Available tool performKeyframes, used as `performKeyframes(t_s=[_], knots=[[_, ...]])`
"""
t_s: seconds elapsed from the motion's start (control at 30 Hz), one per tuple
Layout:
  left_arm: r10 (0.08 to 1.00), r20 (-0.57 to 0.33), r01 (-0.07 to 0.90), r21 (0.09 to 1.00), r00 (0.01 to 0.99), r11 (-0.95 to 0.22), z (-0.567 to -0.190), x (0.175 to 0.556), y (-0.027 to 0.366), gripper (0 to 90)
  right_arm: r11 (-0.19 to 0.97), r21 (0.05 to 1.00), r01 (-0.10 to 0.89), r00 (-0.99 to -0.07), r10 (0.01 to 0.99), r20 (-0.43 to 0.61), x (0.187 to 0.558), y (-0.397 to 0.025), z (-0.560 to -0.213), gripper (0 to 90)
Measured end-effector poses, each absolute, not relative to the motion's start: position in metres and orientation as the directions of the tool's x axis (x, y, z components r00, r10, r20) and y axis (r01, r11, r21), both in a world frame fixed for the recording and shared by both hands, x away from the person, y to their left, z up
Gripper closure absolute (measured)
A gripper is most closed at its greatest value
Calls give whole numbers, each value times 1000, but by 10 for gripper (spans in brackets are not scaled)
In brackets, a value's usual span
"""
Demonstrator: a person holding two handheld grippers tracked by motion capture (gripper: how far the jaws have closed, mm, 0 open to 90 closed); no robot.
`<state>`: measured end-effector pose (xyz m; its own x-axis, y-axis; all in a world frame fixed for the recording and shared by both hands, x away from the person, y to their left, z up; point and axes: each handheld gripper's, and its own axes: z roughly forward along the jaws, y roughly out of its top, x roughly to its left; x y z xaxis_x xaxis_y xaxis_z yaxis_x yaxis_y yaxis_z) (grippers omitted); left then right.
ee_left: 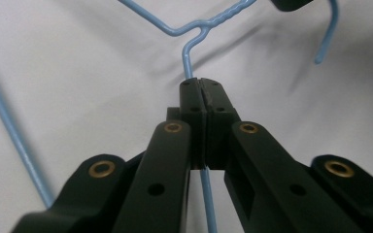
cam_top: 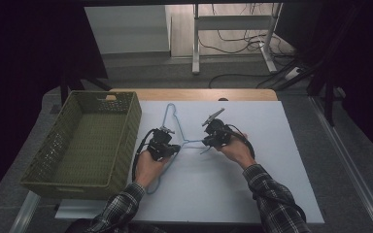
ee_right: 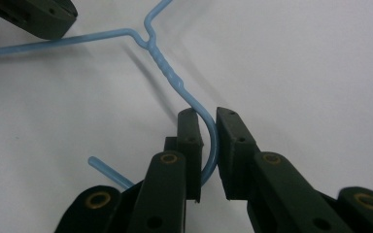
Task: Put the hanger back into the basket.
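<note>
Light-blue bent-wire coat hanger lies flat on the white sheet-covered table top, just beside the right wall of the olive-green woven plastic basket, which sits at the table's left edge. Hanger's triangle points away from the basket, twisted neck and hook toward table centre. Left gripper, black two-jaw tool, sits near the basket's right wall, over the hanger's near arm. In the left gripper view, left gripper is clamped tight on the wire: pads meet with no visible gap, the hanger wire enters at the tips and exits below between the linkage arms. The wire runs on from the tips to the twisted neck, where the shoulder wires fork off. Right gripper is farther from the basket, on the hook side of the hanger, facing the left gripper. In the right gripper view, right gripper has jaws parted, straddling the curved hook; the wire passes through the gap, close to the pads, but I cannot tell whether it touches either one. So not a grip. Hook's free end pokes out beside the left pad of that gripper. Both hands wear plaid sleeves, coming in from the near table edge, well clear of the basket's front corner.
</note>
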<state>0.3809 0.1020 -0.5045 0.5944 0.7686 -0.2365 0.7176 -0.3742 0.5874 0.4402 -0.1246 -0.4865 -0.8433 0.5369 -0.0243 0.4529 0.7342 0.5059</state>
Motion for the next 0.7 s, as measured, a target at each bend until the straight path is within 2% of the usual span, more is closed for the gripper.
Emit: performKeyframes(t_s=[0.1,0.23,0.3,0.37,0.53,0.63,0.7], knots=[[764,-246,716,593,596,-368,-503,381,105,791,731,508,455,-841,541,-26,438,-124,-487,809],[750,-258,711,595,609,-373,-503,384,107,595,707,538,458,-839,544,0,435,-123,-482,817],[755,-239,707,595,610,-383,-504,385,105,559,692,556,460,-837,546,13,434,-123,-477,820],[758,-231,705,596,610,-385,-505,385,105,567,686,560,464,-836,548,21,431,-123,-472,821],[749,-233,698,599,621,-393,-505,387,104,688,674,567,474,-833,551,41,427,-124,-467,822],[747,-233,693,608,622,-387,-504,386,104,821,672,565,478,-832,554,45,425,-125,-466,821],[750,-224,690,608,622,-391,-502,385,102,853,667,562,489,-827,560,54,424,-126,-466,821]])
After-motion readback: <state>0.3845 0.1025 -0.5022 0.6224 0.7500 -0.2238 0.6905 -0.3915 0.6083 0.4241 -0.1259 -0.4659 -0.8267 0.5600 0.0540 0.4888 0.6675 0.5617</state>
